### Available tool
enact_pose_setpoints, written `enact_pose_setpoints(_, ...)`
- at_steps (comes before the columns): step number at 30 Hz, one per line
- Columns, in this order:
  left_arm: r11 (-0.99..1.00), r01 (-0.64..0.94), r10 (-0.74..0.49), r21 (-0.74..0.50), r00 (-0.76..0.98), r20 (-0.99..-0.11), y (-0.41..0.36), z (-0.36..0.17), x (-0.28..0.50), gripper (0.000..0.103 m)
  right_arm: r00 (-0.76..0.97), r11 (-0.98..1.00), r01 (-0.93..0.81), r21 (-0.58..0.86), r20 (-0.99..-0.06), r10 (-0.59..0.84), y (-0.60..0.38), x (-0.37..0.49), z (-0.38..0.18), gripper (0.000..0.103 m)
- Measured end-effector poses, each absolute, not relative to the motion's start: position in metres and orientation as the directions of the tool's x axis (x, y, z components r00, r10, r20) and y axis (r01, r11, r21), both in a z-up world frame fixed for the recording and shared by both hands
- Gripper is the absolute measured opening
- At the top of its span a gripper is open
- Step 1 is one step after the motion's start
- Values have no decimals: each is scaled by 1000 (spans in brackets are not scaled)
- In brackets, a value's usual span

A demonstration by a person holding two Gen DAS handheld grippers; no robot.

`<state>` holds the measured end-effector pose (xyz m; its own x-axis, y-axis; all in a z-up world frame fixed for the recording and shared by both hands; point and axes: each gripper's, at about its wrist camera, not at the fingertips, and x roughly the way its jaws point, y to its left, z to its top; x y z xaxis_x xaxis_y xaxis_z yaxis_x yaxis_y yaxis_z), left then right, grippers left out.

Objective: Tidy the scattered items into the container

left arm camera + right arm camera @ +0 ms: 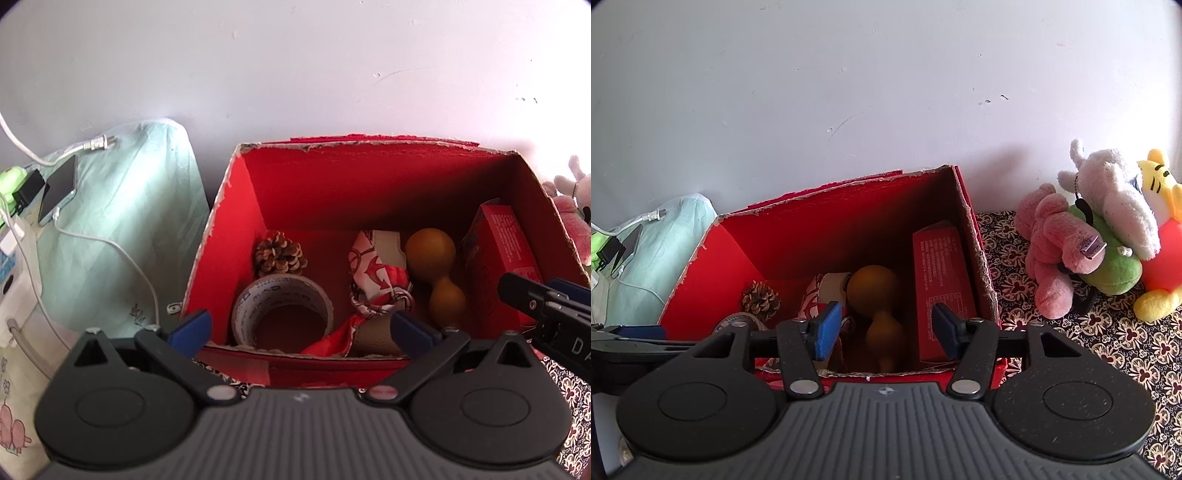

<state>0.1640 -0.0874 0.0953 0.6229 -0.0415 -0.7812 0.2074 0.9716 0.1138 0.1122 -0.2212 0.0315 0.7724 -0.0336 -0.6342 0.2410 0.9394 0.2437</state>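
An open red cardboard box (306, 192) stands against the wall; it also shows in the right wrist view (713, 280). Inside lie a pine cone (280, 254), a tape roll (282, 308), a red-white scarf (380, 284), a brown gourd (437, 269) and a red carton (498, 266). My left gripper (301, 328) is open and empty above the box's near rim. My right gripper (884, 326) is open and empty above the box's right part, over the gourd (877, 295) and beside the carton (942, 288). Its fingers (532, 299) show at the right of the left wrist view.
Several plush toys (1097, 236) lie on the patterned cloth (1108, 332) right of the box. To the left, a pale green cover (122, 221) holds a phone (59, 188), chargers and white cables. A white wall is behind.
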Motion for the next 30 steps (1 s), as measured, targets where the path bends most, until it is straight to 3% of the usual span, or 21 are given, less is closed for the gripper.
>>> enact_pose_setpoints(18,970,204,-36,134,660,-750,-88,105,149,103,786,948,239,211,-615,-61,-217,101,39,59)
enact_pose_setpoints(30,976,176,-20,127,657,-754,-86,112,128,103,804,947,212,242,-594,-28,-213,79,47,64)
